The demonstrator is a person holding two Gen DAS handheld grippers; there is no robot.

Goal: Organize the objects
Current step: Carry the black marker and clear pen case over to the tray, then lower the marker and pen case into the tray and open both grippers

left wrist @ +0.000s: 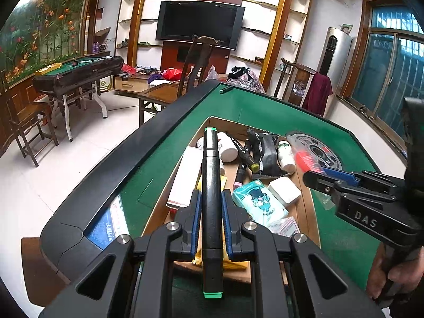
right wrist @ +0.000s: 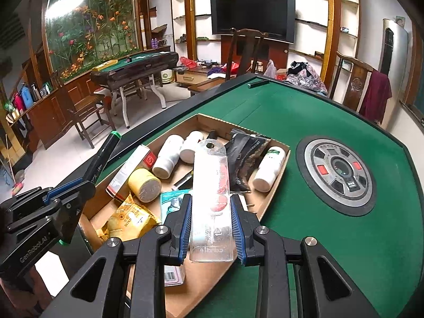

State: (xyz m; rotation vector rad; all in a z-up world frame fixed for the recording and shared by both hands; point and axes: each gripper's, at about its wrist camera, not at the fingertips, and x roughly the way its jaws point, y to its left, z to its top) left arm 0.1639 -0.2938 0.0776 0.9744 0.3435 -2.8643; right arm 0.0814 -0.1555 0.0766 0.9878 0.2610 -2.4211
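My left gripper is shut on a black marker with green ends, held lengthwise above the near end of a shallow cardboard tray; it also shows in the right wrist view. My right gripper is shut on a clear plastic candle pack with red contents, held above the tray's middle; it appears in the left wrist view. The tray holds white bottles, a black pouch, a yellow roll, a teal tissue pack and a white box.
The tray lies on a green felt mahjong table with a round metal hub to its right and a black raised rim on the left. Wooden chairs stand past the far edge. Another table stands far left.
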